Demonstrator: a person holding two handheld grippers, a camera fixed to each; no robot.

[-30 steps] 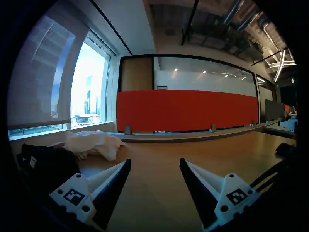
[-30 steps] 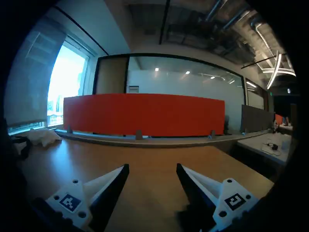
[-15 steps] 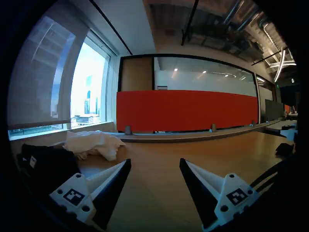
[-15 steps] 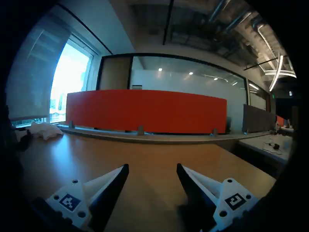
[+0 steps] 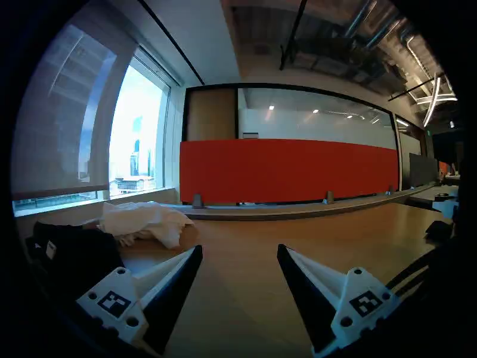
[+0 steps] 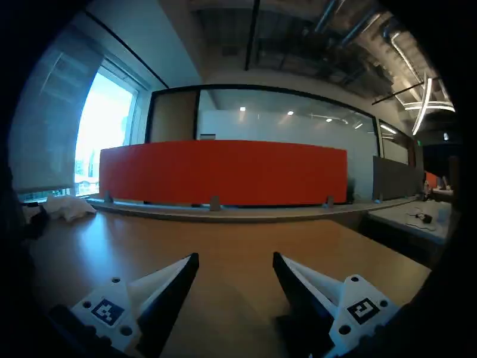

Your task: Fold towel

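A crumpled white towel lies in a heap on the wooden table at the far left, near the window; in the right gripper view the towel sits small at the left edge. My left gripper is open just above the table, the towel ahead and to its left, apart from it. My right gripper is open too, low over bare wood, far from the towel. Nothing is between either pair of fingers.
A black object lies on the table in front of the towel, close to my left gripper's left finger. A red divider panel runs along the table's far edge. Another desk stands to the right.
The right gripper's view has shifted slightly, swinging a little and back. The left gripper and the towel have stayed still.
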